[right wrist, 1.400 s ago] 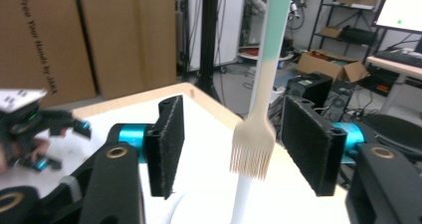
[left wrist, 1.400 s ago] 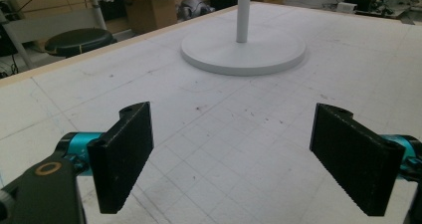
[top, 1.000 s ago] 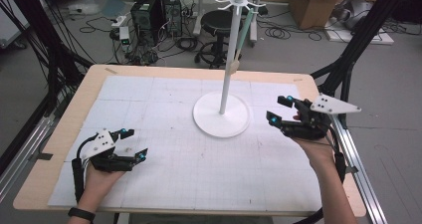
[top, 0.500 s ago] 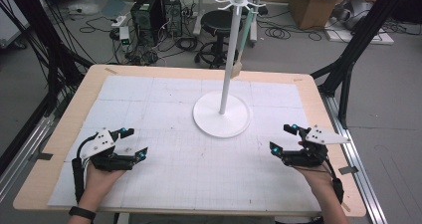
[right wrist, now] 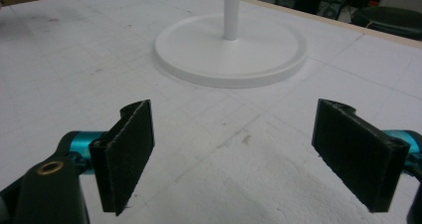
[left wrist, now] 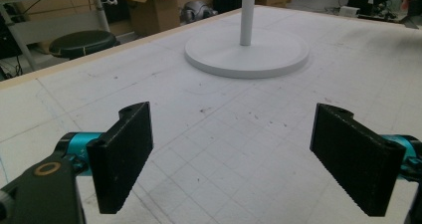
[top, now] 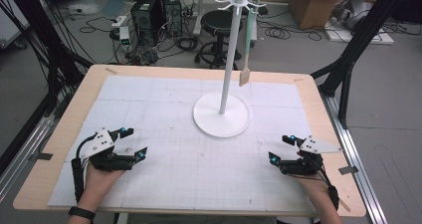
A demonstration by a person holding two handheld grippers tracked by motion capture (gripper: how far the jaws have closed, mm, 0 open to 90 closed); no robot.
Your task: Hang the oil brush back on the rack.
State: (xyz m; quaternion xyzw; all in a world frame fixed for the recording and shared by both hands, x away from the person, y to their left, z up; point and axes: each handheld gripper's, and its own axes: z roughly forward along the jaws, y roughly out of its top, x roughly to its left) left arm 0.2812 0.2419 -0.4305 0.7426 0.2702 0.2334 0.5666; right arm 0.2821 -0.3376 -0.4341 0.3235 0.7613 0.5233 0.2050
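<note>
Spatula (top: 246, 50) hung from a hook at the top of the white stand (top: 229, 55), its pale green handle vertical and its tan blade lowest, dangling just to the right of the pole and well above the stand's round base (top: 221, 115). The long axis of the tool ran straight up and down, parallel to the pole. Both hands rested low on the table (top: 164, 99), on the near side of the stand. The right gripper (top: 281, 149) lay to the near right of the base, its jaws spread wide with nothing between them; they had just been opening. The left gripper (top: 131, 142) lay to the near left of the base, jaws likewise spread and empty. In each gripper view the base sat ahead of the open jaws, (left wrist: 247, 52) and (right wrist: 230, 50), with bare table between. Judged from this layout, the spatula lay up and forward from both, on the right gripper's side of the pole, so the right hand seemed the nearer to it.
</note>
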